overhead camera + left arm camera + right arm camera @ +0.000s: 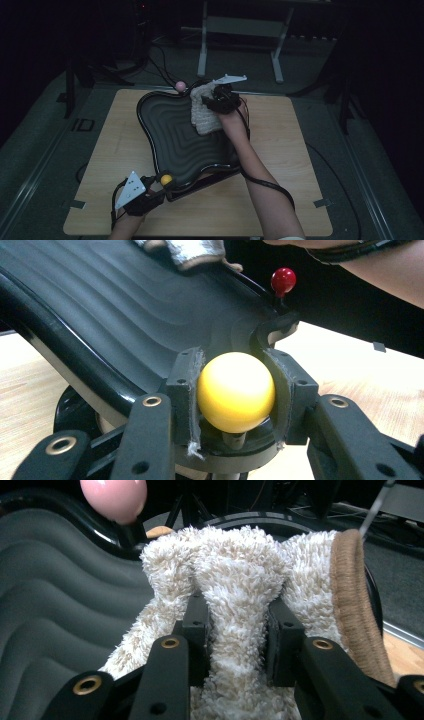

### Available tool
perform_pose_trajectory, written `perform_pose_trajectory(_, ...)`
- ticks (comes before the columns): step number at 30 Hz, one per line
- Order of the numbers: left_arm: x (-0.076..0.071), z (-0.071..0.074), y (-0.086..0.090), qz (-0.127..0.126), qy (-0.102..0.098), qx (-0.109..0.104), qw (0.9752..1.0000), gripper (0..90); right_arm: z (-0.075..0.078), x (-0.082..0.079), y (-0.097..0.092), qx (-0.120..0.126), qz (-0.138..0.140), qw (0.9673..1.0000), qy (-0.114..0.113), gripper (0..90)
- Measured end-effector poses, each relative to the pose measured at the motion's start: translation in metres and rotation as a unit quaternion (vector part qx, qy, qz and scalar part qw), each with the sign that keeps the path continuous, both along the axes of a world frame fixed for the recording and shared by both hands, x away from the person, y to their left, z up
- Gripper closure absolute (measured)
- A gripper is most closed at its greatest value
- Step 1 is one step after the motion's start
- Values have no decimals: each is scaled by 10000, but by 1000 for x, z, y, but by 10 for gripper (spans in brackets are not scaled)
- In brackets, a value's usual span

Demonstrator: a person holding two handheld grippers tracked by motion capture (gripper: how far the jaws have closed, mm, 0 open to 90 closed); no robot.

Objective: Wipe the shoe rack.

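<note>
Two grippers work on one black ridged tray (170, 135) that sits tilted on a light wooden table (280, 150). Nearest the person, at the tray's near corner, the left gripper (161, 184) has its jaws set around a yellow ball knob (166, 179); in the left gripper view the pads (186, 390) press that knob (236, 391) from both sides, so the grip is narrow and closed on it, and the tray's wavy black surface (125, 305) rises away behind it. A red ball knob (283, 280) stands farther along the rim there. Farther out, at the tray's far right edge, the right gripper (212, 102) holds a cream fluffy cloth (204, 112) lying on the ridges. In the right gripper view its jaws are pinched tight on a bunched fold of that cloth (240, 605), whose brown trim (352, 595) runs down the right side. Beyond, a pink ball knob (180, 86) stands at the tray's far corner.
</note>
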State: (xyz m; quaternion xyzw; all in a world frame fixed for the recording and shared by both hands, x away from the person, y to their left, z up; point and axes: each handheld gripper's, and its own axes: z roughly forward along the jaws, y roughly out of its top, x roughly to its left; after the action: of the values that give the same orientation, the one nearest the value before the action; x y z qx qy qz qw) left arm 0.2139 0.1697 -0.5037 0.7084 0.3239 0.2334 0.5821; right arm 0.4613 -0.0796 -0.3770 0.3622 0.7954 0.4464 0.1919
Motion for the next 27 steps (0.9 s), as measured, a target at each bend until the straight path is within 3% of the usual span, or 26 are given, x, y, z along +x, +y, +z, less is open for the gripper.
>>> perform_pose_trajectory(27, 0, 0, 0, 9, 5, 1, 10000, 598, -39, -68, -21, -64, -141, 9999, -1, 682)
